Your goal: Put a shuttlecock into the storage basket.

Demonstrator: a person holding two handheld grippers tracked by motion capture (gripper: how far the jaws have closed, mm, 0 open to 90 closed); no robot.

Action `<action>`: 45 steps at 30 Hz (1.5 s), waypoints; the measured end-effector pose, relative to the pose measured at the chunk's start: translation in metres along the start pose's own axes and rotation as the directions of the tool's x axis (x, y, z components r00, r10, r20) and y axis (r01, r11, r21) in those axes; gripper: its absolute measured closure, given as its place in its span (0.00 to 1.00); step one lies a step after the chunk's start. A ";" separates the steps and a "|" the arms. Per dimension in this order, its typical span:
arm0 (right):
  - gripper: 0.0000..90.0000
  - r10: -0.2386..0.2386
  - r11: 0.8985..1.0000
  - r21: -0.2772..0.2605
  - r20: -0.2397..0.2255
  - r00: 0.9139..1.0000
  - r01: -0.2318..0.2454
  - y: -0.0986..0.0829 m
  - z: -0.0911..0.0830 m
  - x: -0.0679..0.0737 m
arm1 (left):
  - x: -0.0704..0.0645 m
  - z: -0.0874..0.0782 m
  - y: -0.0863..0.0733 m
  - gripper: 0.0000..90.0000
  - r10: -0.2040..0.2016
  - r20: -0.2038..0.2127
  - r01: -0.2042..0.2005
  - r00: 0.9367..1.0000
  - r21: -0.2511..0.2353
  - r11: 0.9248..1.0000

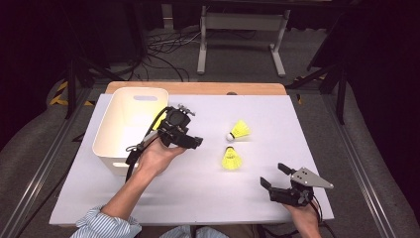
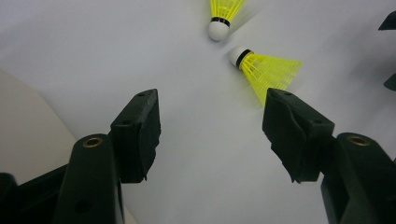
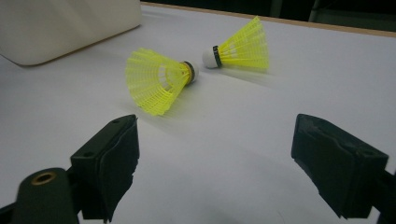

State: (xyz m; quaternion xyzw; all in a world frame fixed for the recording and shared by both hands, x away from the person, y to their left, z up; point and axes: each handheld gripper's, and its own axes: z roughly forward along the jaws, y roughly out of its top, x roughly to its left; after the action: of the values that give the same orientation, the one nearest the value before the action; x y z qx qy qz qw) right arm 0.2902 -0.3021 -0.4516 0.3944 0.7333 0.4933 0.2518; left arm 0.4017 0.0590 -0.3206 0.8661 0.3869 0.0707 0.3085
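Two yellow shuttlecocks with white corks lie on the white table top. The farther shuttlecock (image 1: 239, 131) (image 2: 224, 11) (image 3: 240, 49) points its cork left. The nearer shuttlecock (image 1: 231, 158) (image 2: 266, 70) (image 3: 159, 81) points its cork away from the person. My left gripper (image 1: 194, 142) (image 2: 212, 100) hovers open beside the white bin (image 1: 131, 126), jaws aimed right at the shuttlecocks, nothing between them. My right gripper (image 1: 275, 175) (image 3: 217, 123) stands open near the table's front right, facing the nearer shuttlecock from a short way off.
The bin (image 3: 65, 23) stands at the table's left. The white sheet (image 1: 277, 114) covers a wooden table whose far edge (image 1: 198, 88) shows. Dark floor, cables and a white desk frame (image 1: 242, 22) lie beyond.
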 end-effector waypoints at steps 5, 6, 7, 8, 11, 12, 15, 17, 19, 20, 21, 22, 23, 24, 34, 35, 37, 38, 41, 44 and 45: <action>0.18 -0.002 1.000 -0.001 -0.003 1.000 0.002 0.000 0.000 0.000 | -0.004 0.003 0.000 0.41 0.003 0.005 -0.003 1.000 0.004 1.000; 0.18 -0.001 1.000 -0.001 -0.002 1.000 0.001 0.000 0.000 0.000 | -0.004 0.004 0.000 0.41 0.003 0.006 -0.003 1.000 0.002 1.000; 0.18 -0.001 1.000 0.000 -0.002 1.000 0.001 0.000 0.000 0.000 | -0.005 0.004 0.000 0.41 0.005 0.007 -0.005 1.000 0.000 1.000; 0.18 -0.001 1.000 0.000 -0.002 1.000 0.001 0.000 0.000 0.000 | -0.006 0.005 -0.001 0.41 0.005 0.009 -0.005 1.000 0.001 1.000; 0.18 -0.002 1.000 0.000 -0.003 1.000 0.002 0.000 0.000 0.000 | -0.008 0.008 -0.002 0.41 0.008 0.013 -0.008 1.000 0.002 1.000; 0.18 -0.001 1.000 0.001 -0.001 1.000 0.001 0.000 0.000 0.000 | -0.008 0.009 -0.002 0.41 0.008 0.014 -0.008 1.000 0.003 1.000; 0.18 -0.001 1.000 0.000 -0.003 1.000 0.001 0.000 0.000 0.000 | -0.009 0.012 -0.002 0.41 0.007 0.020 -0.007 1.000 0.009 1.000; 0.18 -0.001 1.000 0.001 -0.002 1.000 0.001 0.000 0.000 0.000 | -0.009 0.013 -0.002 0.41 0.008 0.021 -0.008 1.000 0.009 1.000; 0.18 -0.001 1.000 0.000 -0.003 1.000 0.001 0.000 0.000 0.000 | -0.010 0.015 -0.002 0.41 0.009 0.022 -0.009 1.000 0.009 1.000; 0.18 -0.001 1.000 0.001 -0.002 1.000 0.001 0.000 0.000 0.000 | -0.010 0.016 -0.002 0.41 0.011 0.025 -0.012 1.000 0.010 1.000; 0.18 -0.001 1.000 0.000 -0.002 1.000 0.001 0.000 0.000 0.000 | -0.011 0.017 -0.003 0.41 0.007 0.027 -0.008 1.000 0.009 1.000; 0.18 -0.001 1.000 0.000 -0.003 1.000 0.001 0.000 0.000 0.000 | -0.011 0.017 -0.003 0.41 0.010 0.026 -0.011 1.000 0.009 1.000; 0.18 -0.001 1.000 0.000 -0.002 1.000 0.001 0.000 0.000 0.000 | -0.012 0.018 -0.003 0.41 0.011 0.027 -0.011 1.000 0.011 1.000; 0.18 -0.001 1.000 0.000 -0.002 1.000 0.001 0.000 0.000 0.000 | -0.012 0.019 -0.003 0.41 0.009 0.030 -0.010 0.999 0.013 1.000; 0.18 -0.001 1.000 -0.001 -0.002 1.000 0.001 0.000 0.000 0.000 | -0.014 0.026 -0.005 0.42 0.011 0.037 -0.012 0.999 0.026 1.000; 0.18 -0.001 1.000 0.000 -0.002 1.000 0.001 0.000 0.000 0.000 | -0.014 0.027 -0.005 0.42 0.014 0.035 -0.015 0.999 0.027 1.000; 0.18 -0.001 1.000 0.000 -0.002 1.000 0.001 0.000 0.000 0.000 | -0.015 0.028 -0.005 0.42 0.007 0.041 -0.008 0.999 0.027 1.000; 0.18 -0.001 1.000 0.000 -0.001 1.000 0.001 0.000 0.000 0.000 | -0.015 0.029 -0.006 0.42 0.006 0.043 -0.007 0.999 0.028 1.000; 0.18 0.000 1.000 -0.001 -0.002 1.000 0.000 0.000 0.000 0.000 | -0.015 0.032 -0.007 0.42 0.009 0.045 -0.010 0.999 0.030 1.000; 0.18 0.000 1.000 -0.001 -0.002 1.000 0.000 0.000 0.000 0.000 | -0.017 0.035 -0.008 0.42 0.004 0.052 -0.006 0.999 0.036 0.999; 0.18 0.000 1.000 -0.001 -0.002 1.000 0.000 0.000 0.000 0.000 | -0.017 0.036 -0.008 0.42 0.008 0.050 -0.010 0.999 0.038 0.999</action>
State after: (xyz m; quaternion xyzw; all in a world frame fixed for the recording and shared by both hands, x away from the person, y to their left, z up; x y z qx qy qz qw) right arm 0.2903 -0.3027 -0.4516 0.3937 0.7333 0.4940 0.2513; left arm 0.3980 0.0342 -0.3521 0.8750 0.3765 0.0428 0.3012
